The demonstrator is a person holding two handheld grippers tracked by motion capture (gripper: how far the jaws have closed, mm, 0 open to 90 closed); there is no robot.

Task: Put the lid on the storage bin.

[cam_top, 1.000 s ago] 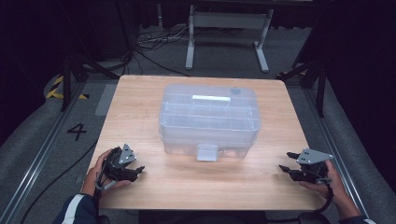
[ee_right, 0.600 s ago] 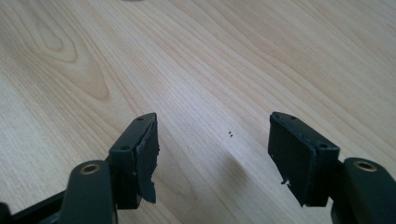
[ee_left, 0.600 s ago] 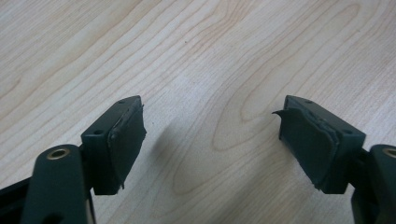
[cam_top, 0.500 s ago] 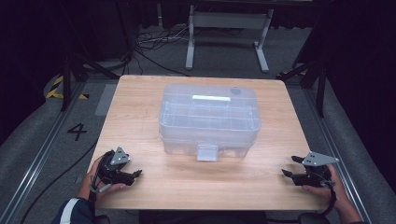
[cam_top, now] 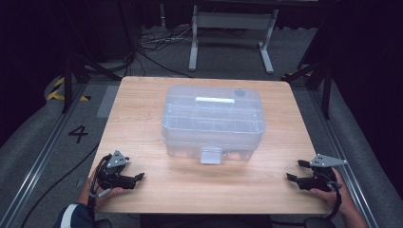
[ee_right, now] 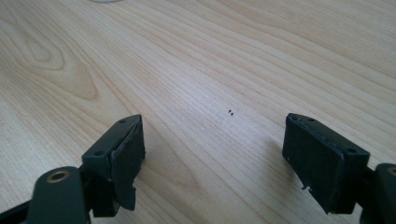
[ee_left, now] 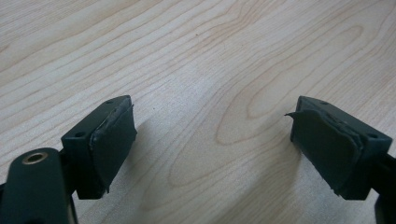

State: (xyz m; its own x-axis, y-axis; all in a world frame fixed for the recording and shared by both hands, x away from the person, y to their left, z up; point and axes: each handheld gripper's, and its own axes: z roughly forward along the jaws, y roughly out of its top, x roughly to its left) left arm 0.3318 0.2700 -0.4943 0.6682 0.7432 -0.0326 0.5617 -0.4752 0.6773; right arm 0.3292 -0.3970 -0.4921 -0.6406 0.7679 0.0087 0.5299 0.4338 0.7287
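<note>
A clear plastic storage box (cam_top: 213, 121) with a shut lid, a white handle on top and a front latch (cam_top: 210, 155) stands in the middle of the wooden table (cam_top: 157, 190). My left gripper (cam_top: 138, 178) rests near the table's front left corner, held by a hand. Its jaws are wide apart with nothing between them; the left gripper view (ee_left: 212, 140) shows bare wood there. My right gripper (cam_top: 290, 177) lies near the front right corner, open and empty too. Bare wood fills the gap in the right gripper view (ee_right: 215, 154). Both grippers are well apart from the box.
A metal stand (cam_top: 232, 21) and loose cables (cam_top: 152, 47) sit on the grey floor behind the table. Floor rails run along both sides, and a "4" mark (cam_top: 78, 133) is on the floor at left. Bare table lies between the box and each gripper.
Both grippers have drawn back a little toward the front edge of the table. The box has not moved.
</note>
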